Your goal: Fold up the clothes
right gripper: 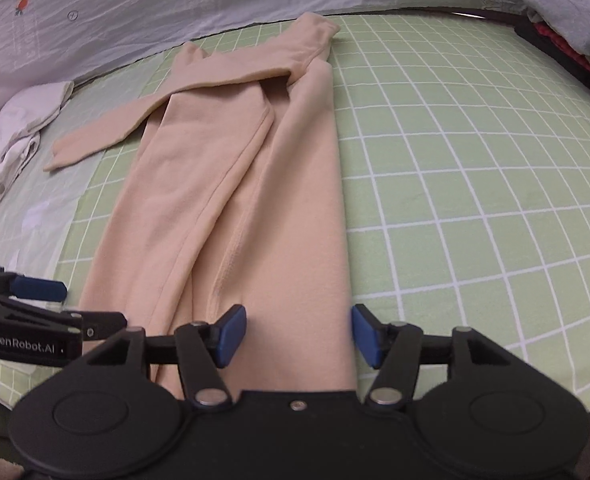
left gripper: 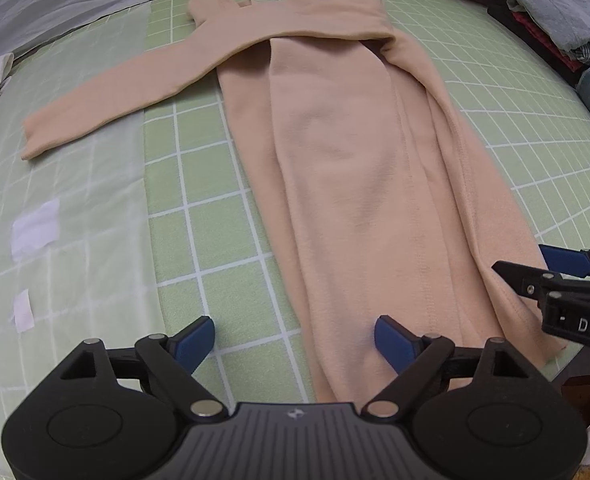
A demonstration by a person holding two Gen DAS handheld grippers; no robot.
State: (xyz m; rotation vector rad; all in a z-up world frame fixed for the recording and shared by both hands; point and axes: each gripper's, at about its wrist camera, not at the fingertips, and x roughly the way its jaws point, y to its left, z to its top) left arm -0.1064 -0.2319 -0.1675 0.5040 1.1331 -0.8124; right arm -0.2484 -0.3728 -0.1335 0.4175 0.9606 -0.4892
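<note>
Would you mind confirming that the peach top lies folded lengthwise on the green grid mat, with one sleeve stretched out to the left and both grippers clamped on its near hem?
Not quite: neither gripper is clamped. In the right wrist view the right gripper stands open over the near hem of the peach top; the left wrist view shows the left gripper open too. The rest holds: folded lengthwise on the green grid mat, sleeve stretched left.
</note>
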